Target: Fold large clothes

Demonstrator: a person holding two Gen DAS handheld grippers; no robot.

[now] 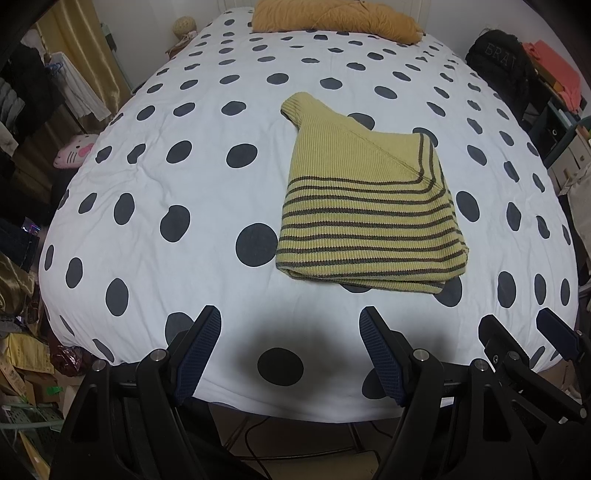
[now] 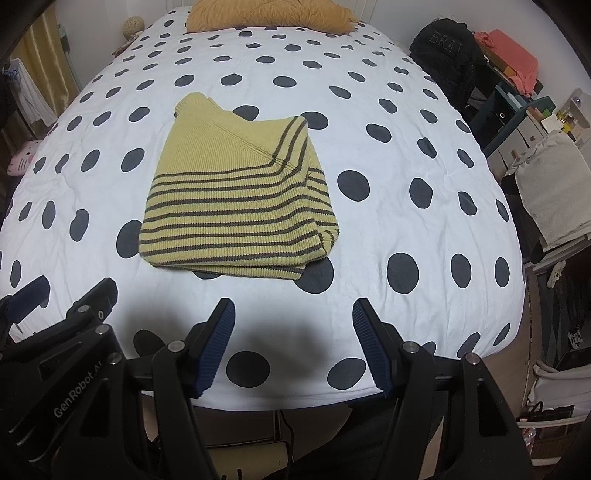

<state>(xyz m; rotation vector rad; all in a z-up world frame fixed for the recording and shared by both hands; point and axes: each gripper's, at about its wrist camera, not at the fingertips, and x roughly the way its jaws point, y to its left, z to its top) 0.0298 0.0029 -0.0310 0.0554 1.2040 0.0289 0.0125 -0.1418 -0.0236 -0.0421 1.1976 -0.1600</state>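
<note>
A yellow knit sweater with dark stripes (image 1: 365, 206) lies folded into a compact stack on the polka-dot bed (image 1: 166, 155); it also shows in the right wrist view (image 2: 236, 199). Its ribbed collar points to the far left. My left gripper (image 1: 290, 321) is open and empty, above the bed's near edge, short of the sweater. My right gripper (image 2: 293, 312) is open and empty too, beside the left one; it shows at the left wrist view's right edge (image 1: 517, 325). The left gripper shows at the right wrist view's left edge (image 2: 70, 291).
A mustard pillow (image 1: 332, 18) lies at the bed's head. A black backpack (image 2: 443, 51) and cluttered shelves (image 2: 517, 96) stand right of the bed. Hanging clothes (image 1: 33, 96), a pink cat plush (image 1: 74, 151) and boxes crowd the left side. A white-draped chair (image 2: 550, 195) stands at right.
</note>
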